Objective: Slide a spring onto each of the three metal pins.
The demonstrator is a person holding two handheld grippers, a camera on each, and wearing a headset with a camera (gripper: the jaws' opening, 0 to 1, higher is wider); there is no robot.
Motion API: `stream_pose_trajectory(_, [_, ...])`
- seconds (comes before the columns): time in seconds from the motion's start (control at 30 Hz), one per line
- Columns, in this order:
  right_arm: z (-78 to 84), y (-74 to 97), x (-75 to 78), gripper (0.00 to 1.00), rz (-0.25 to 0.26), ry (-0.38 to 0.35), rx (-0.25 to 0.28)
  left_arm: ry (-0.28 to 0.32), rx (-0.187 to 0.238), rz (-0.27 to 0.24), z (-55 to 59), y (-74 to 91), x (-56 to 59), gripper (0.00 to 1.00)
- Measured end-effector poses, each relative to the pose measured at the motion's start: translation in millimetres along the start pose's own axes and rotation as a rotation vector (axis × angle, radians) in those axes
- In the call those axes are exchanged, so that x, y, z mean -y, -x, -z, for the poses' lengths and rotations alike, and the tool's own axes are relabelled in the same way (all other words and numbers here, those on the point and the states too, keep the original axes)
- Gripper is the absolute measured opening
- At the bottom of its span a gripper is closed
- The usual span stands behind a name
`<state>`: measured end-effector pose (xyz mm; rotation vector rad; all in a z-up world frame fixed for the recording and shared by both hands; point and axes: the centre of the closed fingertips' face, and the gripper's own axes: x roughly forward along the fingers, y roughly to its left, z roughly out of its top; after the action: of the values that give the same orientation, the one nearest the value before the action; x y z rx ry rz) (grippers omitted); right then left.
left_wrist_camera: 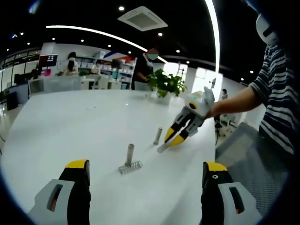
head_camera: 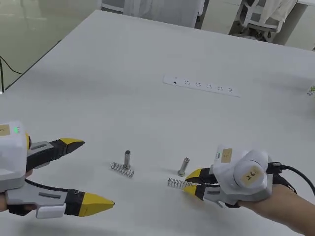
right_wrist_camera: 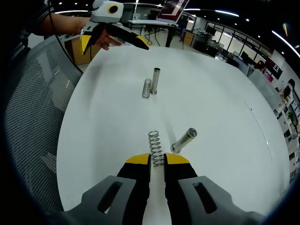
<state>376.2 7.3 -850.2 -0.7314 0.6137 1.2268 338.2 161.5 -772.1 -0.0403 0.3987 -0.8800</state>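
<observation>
Pinching spring (right_wrist_camera: pixel 154 143) end in right claw (right_wrist_camera: pixel 157 161), pin (right_wrist_camera: pixel 183 139) upright at its 1 o'clock | left claw (head_camera: pixel 98 172) wide open, empty | second spring (head_camera: pixel 122 169) flat at 7 o'clock of second pin (head_camera: pixel 127 160) | none seated yet

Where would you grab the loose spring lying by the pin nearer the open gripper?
Probably at one end, pinched across the coils from above. The spring lies flat on the table beside the upright pin, so an end grip leaves the other end open to drop over the pin's top.
</observation>
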Motion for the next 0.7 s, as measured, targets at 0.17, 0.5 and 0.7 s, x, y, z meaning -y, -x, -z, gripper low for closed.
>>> stream_pose_trajectory(0.17, [2.7, -3.4, -1.1, 0.08, -0.012, 0.014, -0.015, 0.001, -0.001, -0.001, 0.6, 0.3, -0.5, 0.97])
stream_pose_trajectory(0.5, [4.8, -5.5, -7.6, 0.08, -0.050, 0.063, -0.033, 0.004, 0.000, -0.003, 1.1, 1.6, -1.1, 0.97])
stream_pose_trajectory(0.7, [4.6, -5.5, -6.5, 0.08, -0.056, 0.040, -0.021, -0.001, -0.005, 0.003, 1.0, 0.2, 1.3, 0.97])
